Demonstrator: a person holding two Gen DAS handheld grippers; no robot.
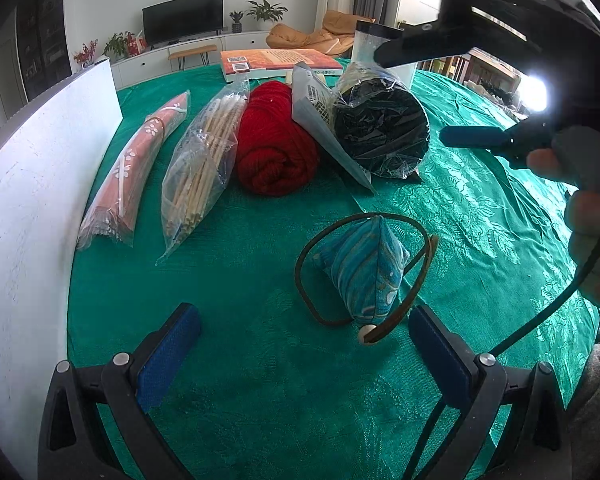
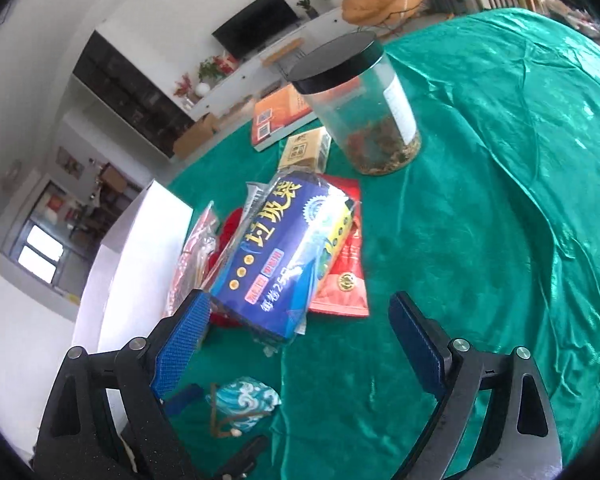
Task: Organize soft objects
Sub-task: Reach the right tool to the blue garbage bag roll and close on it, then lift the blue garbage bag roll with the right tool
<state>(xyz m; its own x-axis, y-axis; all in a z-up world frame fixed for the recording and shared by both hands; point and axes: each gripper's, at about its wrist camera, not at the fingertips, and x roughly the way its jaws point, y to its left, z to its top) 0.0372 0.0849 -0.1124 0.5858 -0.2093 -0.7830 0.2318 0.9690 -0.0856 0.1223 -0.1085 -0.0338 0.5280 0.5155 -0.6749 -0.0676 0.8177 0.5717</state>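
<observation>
A blue patterned pouch (image 1: pixel 366 270) with a brown cord looped around it lies on the green tablecloth (image 1: pixel 260 400), just ahead of my open left gripper (image 1: pixel 306 354); nothing sits between its fingers. Behind the pouch lie a red yarn ball (image 1: pixel 276 140) and a plastic-wrapped roll of black bags (image 1: pixel 380 128). My right gripper (image 1: pixel 412 96) hovers open above that roll. In the right wrist view, the right gripper (image 2: pixel 300 340) stands open over the roll's blue label (image 2: pixel 284 252), with the pouch (image 2: pixel 244 404) below it.
A white board (image 1: pixel 40 184) stands along the left edge. Bagged chopsticks (image 1: pixel 204 152) and a pink wrapped bundle (image 1: pixel 140 168) lie beside the yarn. A book (image 2: pixel 280 116), a small box (image 2: pixel 304 152), a black-lidded jar (image 2: pixel 360 108) and a red packet (image 2: pixel 344 276) sit farther back.
</observation>
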